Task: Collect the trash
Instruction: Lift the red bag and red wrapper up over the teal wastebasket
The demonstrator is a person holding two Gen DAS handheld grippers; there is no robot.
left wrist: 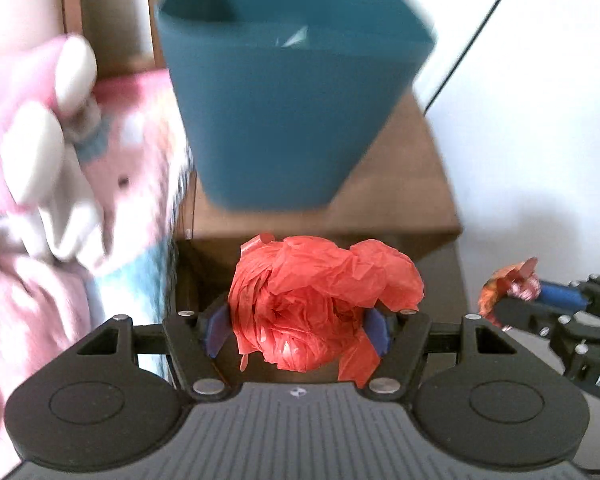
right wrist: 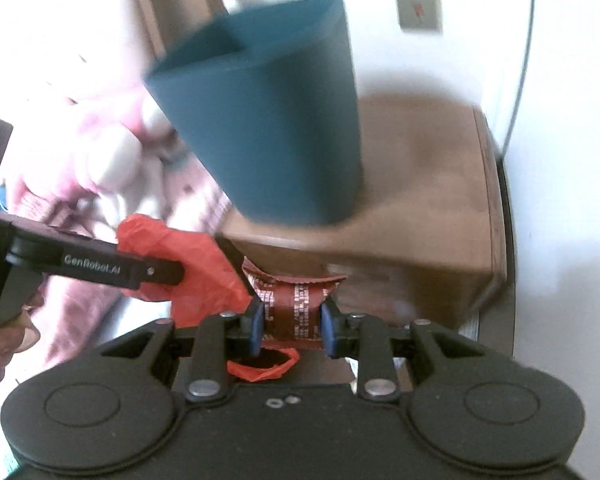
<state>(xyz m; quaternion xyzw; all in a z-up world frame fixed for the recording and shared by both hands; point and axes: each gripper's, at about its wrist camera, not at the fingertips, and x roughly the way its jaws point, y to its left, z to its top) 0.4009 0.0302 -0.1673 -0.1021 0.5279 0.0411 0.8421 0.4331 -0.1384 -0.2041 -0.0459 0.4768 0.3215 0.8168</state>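
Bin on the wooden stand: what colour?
Teal bin, plain; clearest in the left wrist view.

Teal bin [left wrist: 284,120] motion-blurred, contents indistinct; pink plush [left wrist: 40,140] blurred, cut by left edge.

The bin [left wrist: 288,120] stands on the cabinet [left wrist: 400,200], ahead of both grippers. Bedding [left wrist: 132,152] with a plush toy [left wrist: 40,140] lies left of the cabinet. A wall [left wrist: 540,120] rises on the right, a cable [left wrist: 480,32] running down it.
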